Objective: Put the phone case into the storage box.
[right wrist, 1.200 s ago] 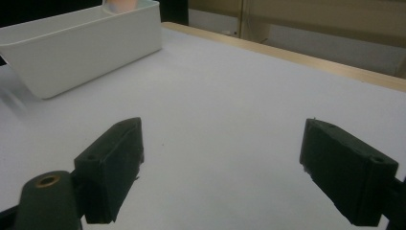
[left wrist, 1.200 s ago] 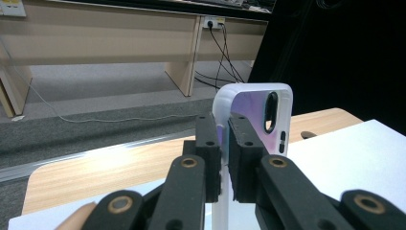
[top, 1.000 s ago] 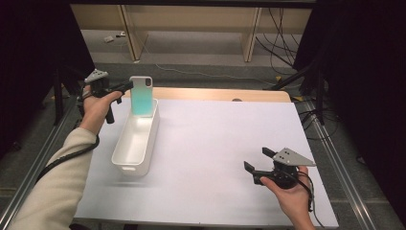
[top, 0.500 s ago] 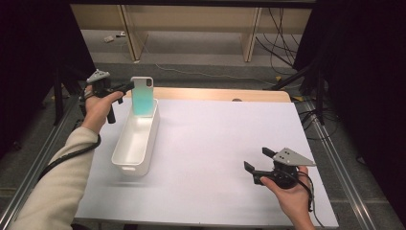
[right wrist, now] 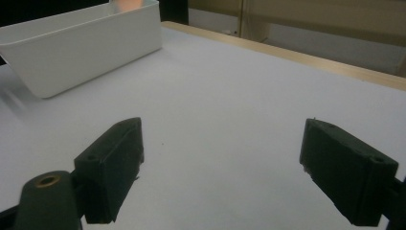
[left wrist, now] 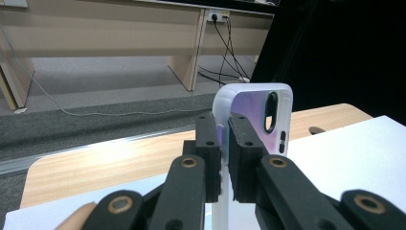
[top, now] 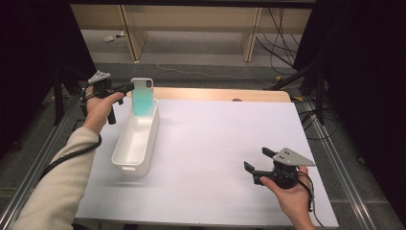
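in the high view, we see almost nothing changed over the last second: the left gripper (top: 128, 87), in the upper left of the frame, keeps its fingers clamped on the left edge of the phone case (top: 142, 97), which stands upright at the far end of the white bin (top: 125, 154), its lower edge down inside it. the case sits in the same spot and at the same tilt as a second ago. the right gripper (top: 258, 163), in the lower right of the frame, also rests where it was, fingers spread wide and holding nothing, well apart from the bin on the white table (top: 215, 143).

in the left gripper view, the fingers (left wrist: 209, 143) pinch the thin edge of the case (left wrist: 268, 120) at the middle of the frame, camera hole to the right.

in the right gripper view, the fingers (right wrist: 112, 163) stand wide apart over bare table, with the bin (right wrist: 81, 43) in the upper left.

we judge this a pause: the case is at the bin but not yet released, so letting go is what remains.
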